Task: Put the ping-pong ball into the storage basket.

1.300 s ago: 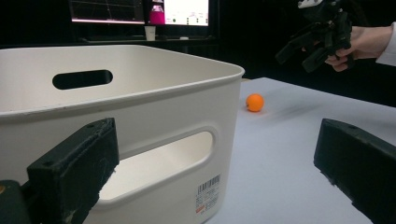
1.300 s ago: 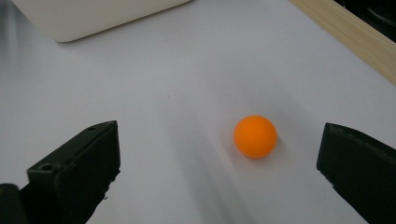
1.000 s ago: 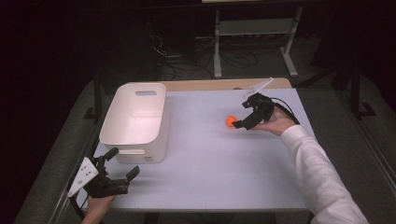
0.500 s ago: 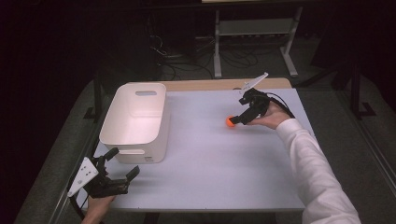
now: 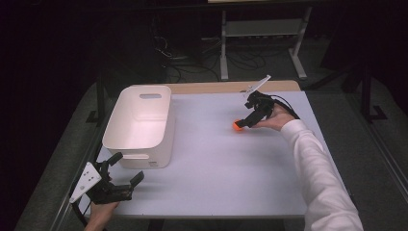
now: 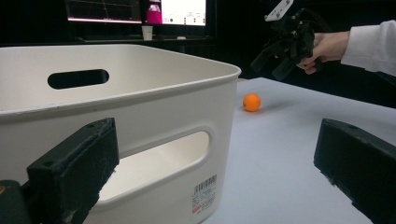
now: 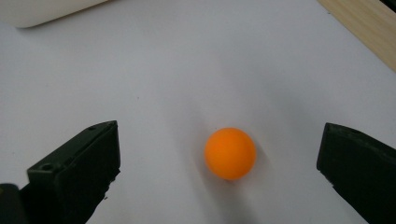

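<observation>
A small orange ball (image 5: 237,125) lies on the white table, right of centre. My right gripper (image 5: 248,118) hovers just behind and above it, open and tilted down toward it. In the right gripper view the ball (image 7: 230,153) rests on the table between and ahead of the spread jaws of that gripper (image 7: 219,177), touching neither. My left gripper (image 5: 120,179) stands open near the front left corner, holding nothing. In the left gripper view this gripper (image 6: 215,177) faces the white bin (image 6: 140,102), with the ball (image 6: 251,102) and the right gripper (image 6: 267,70) beyond.
The white bin (image 5: 139,125) with cut-out handles stands at the table's left, and its inside looks bare. A wooden strip (image 5: 221,87) runs along the far edge. Dark floor, cables and a metal stand lie behind the table.
The right hand has lifted and tipped its gripper slightly up and back. The ball stays at about the same spot. The left gripper has not moved.
</observation>
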Tool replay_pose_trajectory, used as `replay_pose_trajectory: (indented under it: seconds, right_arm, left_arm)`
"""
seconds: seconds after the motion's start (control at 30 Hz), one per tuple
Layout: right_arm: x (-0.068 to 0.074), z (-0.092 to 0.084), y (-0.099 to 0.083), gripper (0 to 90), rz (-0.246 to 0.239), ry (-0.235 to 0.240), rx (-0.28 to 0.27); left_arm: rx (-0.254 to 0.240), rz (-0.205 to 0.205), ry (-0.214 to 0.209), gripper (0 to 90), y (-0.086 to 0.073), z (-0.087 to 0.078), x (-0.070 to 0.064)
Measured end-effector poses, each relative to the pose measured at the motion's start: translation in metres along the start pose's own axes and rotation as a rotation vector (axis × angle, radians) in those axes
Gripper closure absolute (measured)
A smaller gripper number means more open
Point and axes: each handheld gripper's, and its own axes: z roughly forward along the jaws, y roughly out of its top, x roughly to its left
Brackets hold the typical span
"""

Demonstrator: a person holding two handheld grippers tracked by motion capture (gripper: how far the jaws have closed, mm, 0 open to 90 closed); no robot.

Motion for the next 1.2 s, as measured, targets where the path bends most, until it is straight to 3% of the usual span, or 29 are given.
replay_pose_trajectory:
  seconds: [0.4,0.5,0.53,0.93,1.2]
  right_arm:
    - [-0.004,0.014,-0.003,0.0,-0.004,0.019,0.027]
    - [-0.005,0.017,-0.004,0.0,-0.016,0.014,0.041]
    - [-0.007,0.021,-0.006,0.0,-0.040,0.006,0.048]
    - [-0.010,0.034,-0.010,0.0,-0.054,0.003,0.075]
    - [-0.009,0.042,-0.011,5.7,-0.059,0.014,0.098]
  left_arm:
    - [-0.001,0.004,-0.007,0.0,0.000,0.001,0.000]
    - [0.002,0.000,-0.008,0.0,0.000,0.001,0.000]
    - [0.004,0.001,-0.009,0.0,0.000,0.001,0.000]
    - [0.008,-0.001,-0.013,0.0,0.000,0.001,-0.001]
    - [0.007,0.002,-0.017,0.0,0.000,0.002,0.000]
